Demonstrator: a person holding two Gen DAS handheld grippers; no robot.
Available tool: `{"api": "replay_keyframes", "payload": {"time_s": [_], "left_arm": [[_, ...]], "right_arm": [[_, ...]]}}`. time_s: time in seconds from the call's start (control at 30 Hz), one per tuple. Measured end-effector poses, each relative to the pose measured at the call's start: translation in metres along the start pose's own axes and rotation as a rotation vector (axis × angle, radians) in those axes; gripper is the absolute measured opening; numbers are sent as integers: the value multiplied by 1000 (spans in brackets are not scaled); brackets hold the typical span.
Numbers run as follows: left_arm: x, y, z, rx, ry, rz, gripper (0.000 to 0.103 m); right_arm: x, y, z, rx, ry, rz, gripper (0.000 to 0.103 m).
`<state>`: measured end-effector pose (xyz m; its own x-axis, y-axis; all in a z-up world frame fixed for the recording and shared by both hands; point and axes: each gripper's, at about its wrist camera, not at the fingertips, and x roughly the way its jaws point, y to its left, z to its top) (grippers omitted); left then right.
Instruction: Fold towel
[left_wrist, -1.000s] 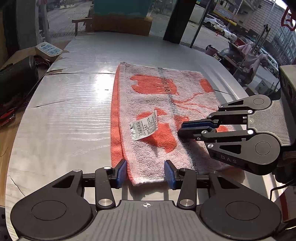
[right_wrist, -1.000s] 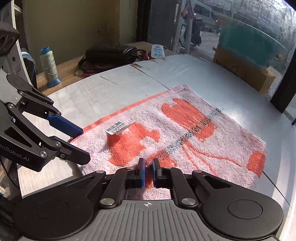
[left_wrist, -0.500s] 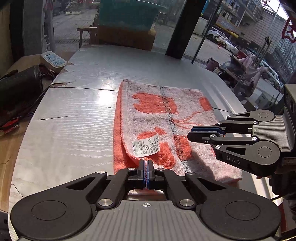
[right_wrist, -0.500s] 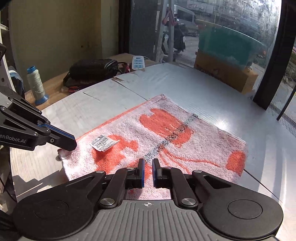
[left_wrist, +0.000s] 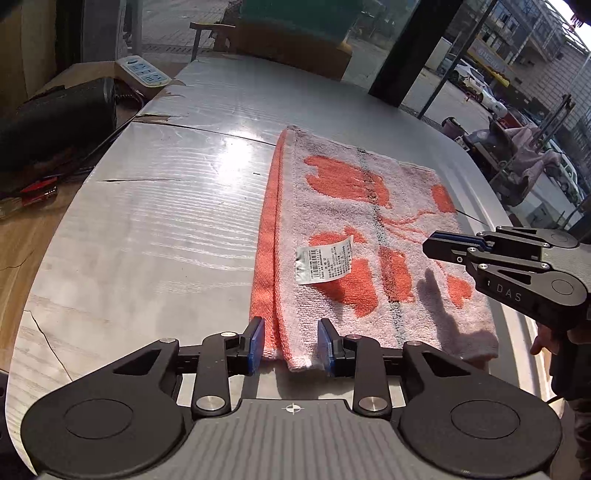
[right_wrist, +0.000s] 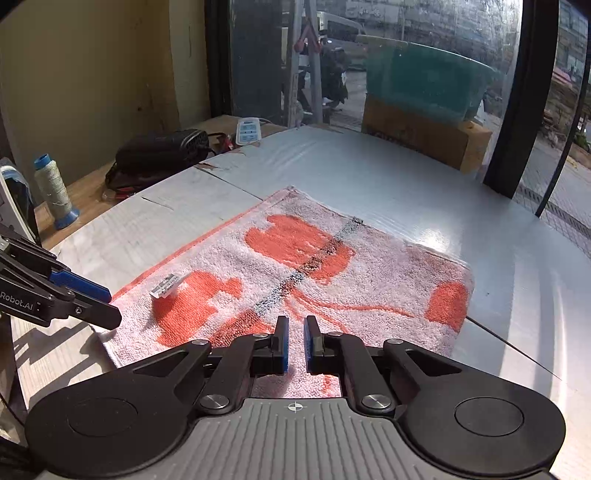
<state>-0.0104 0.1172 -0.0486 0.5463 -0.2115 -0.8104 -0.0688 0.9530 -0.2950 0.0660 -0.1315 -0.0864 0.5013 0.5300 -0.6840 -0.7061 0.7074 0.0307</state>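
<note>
Left wrist view: the left gripper (left_wrist: 291, 347) has just been opening, and its blue pads (left_wrist: 255, 345) now stand apart on either side of the folded towel's (left_wrist: 354, 236) near corner without pressing it, so the corner is released. The towel, pink with orange patches, lies flat on the table (left_wrist: 147, 229) straight ahead of this gripper, its orange hem running away along the left side and a white care label (left_wrist: 324, 259) lying on top just beyond the pads. To the right, the right gripper (left_wrist: 430, 245) hangs over the towel's right part, clenched to a narrow slit with nothing between its fingers.

From the right wrist view, the right gripper (right_wrist: 294, 341) shows the same narrow gap, with towel (right_wrist: 332, 273) beneath and ahead of it, and the left gripper (right_wrist: 107, 306) at its left, at the towel's corner.

Containers: beyond the table's far edge a green tub (right_wrist: 428, 81) sits on a cardboard box (right_wrist: 417, 136); their contents cannot be seen.

The table is a pale, shiny wood-grain sheet. Off to the left are a wooden bench (right_wrist: 88, 192), a black bag (right_wrist: 159, 151), a power strip (right_wrist: 248, 132) and a thread spool (right_wrist: 53, 190). Glass panes ahead show a street.
</note>
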Motion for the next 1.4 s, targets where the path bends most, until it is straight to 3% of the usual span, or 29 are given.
{"api": "replay_keyframes", "payload": {"time_s": [0.2,0.33,0.57,0.73,0.77,0.8,0.83,0.9,1.07,1.13,1.17,1.2,1.4], "left_arm": [[2,-9,2,20,2,21,55],[-6,-26,-1,110,-62,105,55],[-2,-33,1,133,-46,63,55],[6,-27,0,96,-11,32,55],[7,-27,-1,95,-7,34,55],[8,-27,-1,94,-6,34,55],[8,-28,-1,96,-7,32,55],[7,-29,-2,99,-8,27,55],[10,-28,0,89,-1,20,54],[9,-27,1,77,-3,24,32],[10,-26,2,76,0,31,6],[10,-24,3,70,2,33,2],[8,-24,6,74,-10,27,1]], "right_arm": [[8,-1,-10,9,25,9,9],[5,-3,-18,-7,-8,20,9],[-1,0,-20,-35,-45,10,9],[-19,7,-19,-72,-157,17,11],[-22,8,-20,-76,-176,19,26],[-25,9,-21,-80,-194,22,76],[-28,10,-22,-84,-217,23,103],[-30,12,-23,-85,-269,17,103],[-24,4,-19,14,-268,50,103],[-29,1,-22,16,-251,26,103],[-28,2,-22,11,-244,15,103],[-27,3,-22,8,-238,9,103],[-22,3,-24,6,-226,-26,103]]}}
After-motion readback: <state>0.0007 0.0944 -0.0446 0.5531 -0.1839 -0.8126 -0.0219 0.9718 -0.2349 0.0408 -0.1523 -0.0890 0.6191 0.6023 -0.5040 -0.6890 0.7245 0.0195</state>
